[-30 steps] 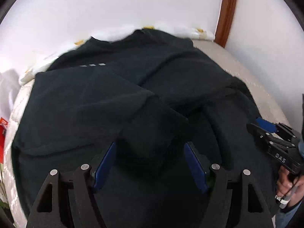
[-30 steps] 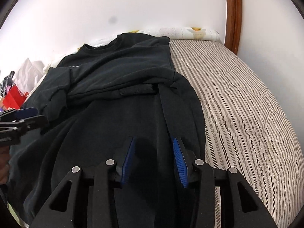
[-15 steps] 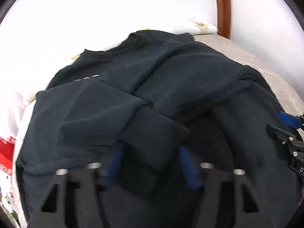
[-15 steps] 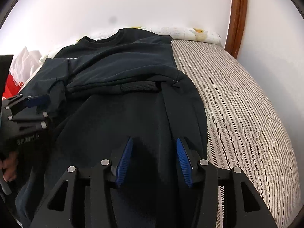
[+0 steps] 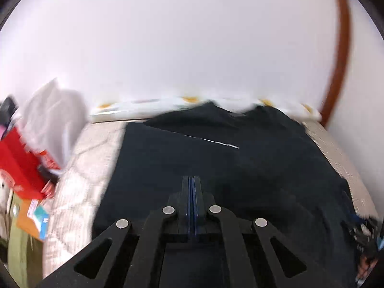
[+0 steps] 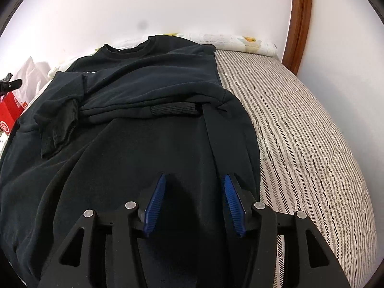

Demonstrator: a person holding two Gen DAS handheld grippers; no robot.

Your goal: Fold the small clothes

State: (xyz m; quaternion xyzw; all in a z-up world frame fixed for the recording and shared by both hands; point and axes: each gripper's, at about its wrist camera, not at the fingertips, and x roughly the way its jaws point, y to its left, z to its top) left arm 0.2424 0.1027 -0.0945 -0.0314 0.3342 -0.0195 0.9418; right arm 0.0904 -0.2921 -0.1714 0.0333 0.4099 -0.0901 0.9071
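Under me is the bed (image 6: 312, 129), its quilted cover striped in cream and grey, bare all down its right side in my right view. Spread flat across it lies the black sweatshirt (image 6: 148, 91), collar toward the wall, both sleeves folded in over the chest, ribbed cuffs showing. Its right edge runs alongside the open stripes. At the head, touching the wall, lies a white sheet with yellow prints (image 6: 249, 42), and the sweatshirt's collar overlaps it. In my blurred left view, a bare strip of cover shows left of the sweatshirt.
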